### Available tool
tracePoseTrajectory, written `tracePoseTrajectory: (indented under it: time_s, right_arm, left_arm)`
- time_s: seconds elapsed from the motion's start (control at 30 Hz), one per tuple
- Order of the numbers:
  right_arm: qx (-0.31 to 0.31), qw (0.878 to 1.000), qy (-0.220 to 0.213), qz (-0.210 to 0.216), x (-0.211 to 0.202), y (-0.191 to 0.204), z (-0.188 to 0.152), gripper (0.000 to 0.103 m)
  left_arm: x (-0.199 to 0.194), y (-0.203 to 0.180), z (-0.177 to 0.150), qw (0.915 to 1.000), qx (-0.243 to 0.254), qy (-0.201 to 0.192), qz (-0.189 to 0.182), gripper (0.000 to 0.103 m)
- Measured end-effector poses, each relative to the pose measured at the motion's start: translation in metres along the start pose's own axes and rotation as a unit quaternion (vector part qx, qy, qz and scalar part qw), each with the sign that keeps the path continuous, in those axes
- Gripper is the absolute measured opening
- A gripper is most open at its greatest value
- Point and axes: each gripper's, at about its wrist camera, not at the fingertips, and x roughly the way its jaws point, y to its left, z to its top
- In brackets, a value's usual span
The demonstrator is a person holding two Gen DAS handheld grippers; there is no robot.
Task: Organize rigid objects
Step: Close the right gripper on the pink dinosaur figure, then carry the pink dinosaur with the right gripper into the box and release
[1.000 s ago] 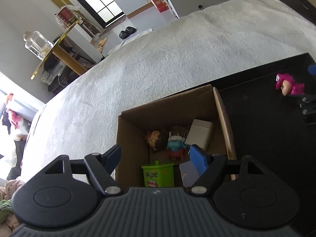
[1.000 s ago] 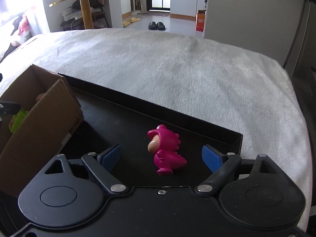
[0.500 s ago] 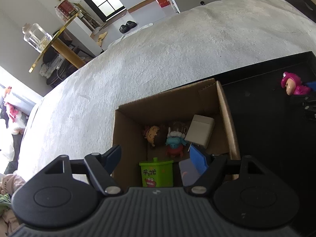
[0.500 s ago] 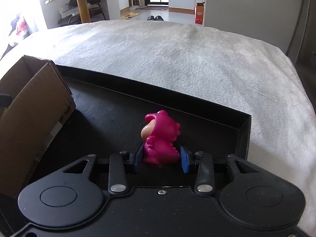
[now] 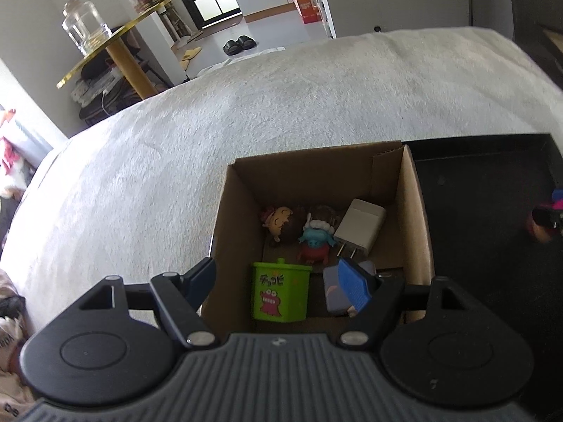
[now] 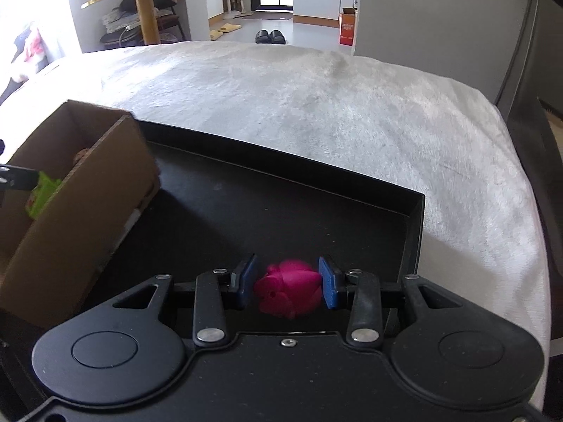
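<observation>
My right gripper (image 6: 286, 283) is shut on a pink dinosaur figure (image 6: 286, 293), held tipped over just above the black tray (image 6: 281, 190). The same figure shows blurred at the right edge of the left wrist view (image 5: 549, 216). A cardboard box (image 5: 413, 204) stands at the tray's left end (image 6: 81, 207). It holds a green toy bin (image 5: 279, 290), a small doll figure (image 5: 281, 221), a blue and red figure (image 5: 315, 242), a white plug adapter (image 5: 359, 227) and a purple item (image 5: 334, 290). My left gripper (image 5: 281, 281) hovers open over the box's near side, with nothing between its pads.
The tray and box lie on a white fuzzy bed cover (image 6: 316, 105). Beyond the bed stand a gold-rimmed side table (image 5: 116, 38) with a glass jar (image 5: 84, 26), black slippers (image 6: 269, 37) on the floor and an orange box (image 6: 346, 30).
My right gripper closed on the pink figure and lifted it, tipping it over. The left gripper rolled and shifted over the box, staying open.
</observation>
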Motion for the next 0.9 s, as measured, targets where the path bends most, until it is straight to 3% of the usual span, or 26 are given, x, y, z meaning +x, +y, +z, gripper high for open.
tracePoseTrajectory:
  time_s: [0.9]
  right_arm:
    - [-0.105, 0.994, -0.026, -0.033, -0.057, 0.102, 0.056, 0.038]
  left_arm:
    - [-0.018, 0.071, -0.038, 0.9924, -0.1, -0.019, -0.07, 0.075]
